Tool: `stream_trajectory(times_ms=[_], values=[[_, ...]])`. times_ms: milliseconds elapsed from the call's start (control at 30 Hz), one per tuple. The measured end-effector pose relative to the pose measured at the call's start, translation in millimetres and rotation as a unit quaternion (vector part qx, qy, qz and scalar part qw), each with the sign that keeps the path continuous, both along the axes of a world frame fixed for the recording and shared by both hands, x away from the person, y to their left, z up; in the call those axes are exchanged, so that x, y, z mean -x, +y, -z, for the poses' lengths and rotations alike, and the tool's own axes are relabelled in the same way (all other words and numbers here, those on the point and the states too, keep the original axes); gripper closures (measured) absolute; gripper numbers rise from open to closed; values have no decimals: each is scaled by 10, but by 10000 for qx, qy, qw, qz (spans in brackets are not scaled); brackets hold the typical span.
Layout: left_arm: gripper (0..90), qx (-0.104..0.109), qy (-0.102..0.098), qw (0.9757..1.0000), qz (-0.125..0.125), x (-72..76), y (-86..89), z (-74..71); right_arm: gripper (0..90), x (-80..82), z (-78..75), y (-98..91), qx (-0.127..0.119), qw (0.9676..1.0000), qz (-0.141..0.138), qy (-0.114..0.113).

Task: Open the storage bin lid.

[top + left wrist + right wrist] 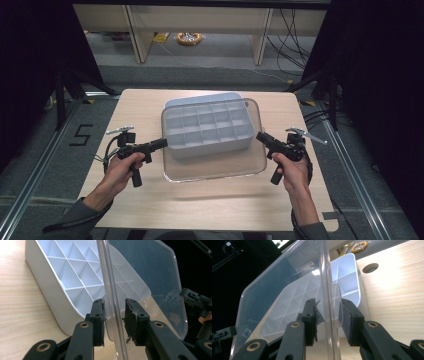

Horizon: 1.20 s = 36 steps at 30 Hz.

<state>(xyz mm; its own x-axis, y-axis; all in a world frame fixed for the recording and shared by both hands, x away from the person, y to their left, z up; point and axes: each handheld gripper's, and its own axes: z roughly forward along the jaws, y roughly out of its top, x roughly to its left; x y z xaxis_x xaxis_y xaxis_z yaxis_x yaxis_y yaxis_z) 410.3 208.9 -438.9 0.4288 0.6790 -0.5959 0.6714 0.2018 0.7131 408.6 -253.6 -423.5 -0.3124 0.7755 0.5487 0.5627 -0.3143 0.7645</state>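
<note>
Lid: the clear plastic lid (215, 167) hung over the white divider box (207, 127), its near edge out past the box's front wall toward you, held at both short ends.
Left gripper: you had the left gripper (162, 144) clamped on the lid's left edge; in the left gripper view the rim (111, 302) ran straight up between the pads (100, 315), pinched at a small tab.
Right gripper: your right gripper (260, 136) was closed on the opposite edge the same way, with the rim (328, 302) standing between the two pads (348, 315).
Box: it sat mid-table on the wooden table (150, 210), its compartments all bare.
Handling: that lid looked light, thin and a bit springy, so it could well bow in the middle or twist if one hand led the other. It was smooth and glossy too, so a likely slipper under rubber pads.
Grip point: the raised rim at each short end was the sensible hold, and you were on it; the flat panel would have offered nothing.
Risk: squeeze hard and the rim might crack or pop free.
</note>
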Motion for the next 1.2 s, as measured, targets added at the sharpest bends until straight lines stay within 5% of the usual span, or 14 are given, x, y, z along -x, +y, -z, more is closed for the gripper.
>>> stream_trajectory(times_ms=[300,567,900,1200], values=[[682,-22,19,9999,96,63,-17,58,673,100,56,-30,69,10000,28,-7],[676,-194,-161,9995,203,133,-14,69,671,196,113,-25,-25,10000,-7,30],[674,-207,-52,9995,242,254,31,175,680,371,152,7,71,10000,-14,9],[675,-208,-70,9992,323,366,33,193,678,513,221,3,-9,9998,-27,216]])
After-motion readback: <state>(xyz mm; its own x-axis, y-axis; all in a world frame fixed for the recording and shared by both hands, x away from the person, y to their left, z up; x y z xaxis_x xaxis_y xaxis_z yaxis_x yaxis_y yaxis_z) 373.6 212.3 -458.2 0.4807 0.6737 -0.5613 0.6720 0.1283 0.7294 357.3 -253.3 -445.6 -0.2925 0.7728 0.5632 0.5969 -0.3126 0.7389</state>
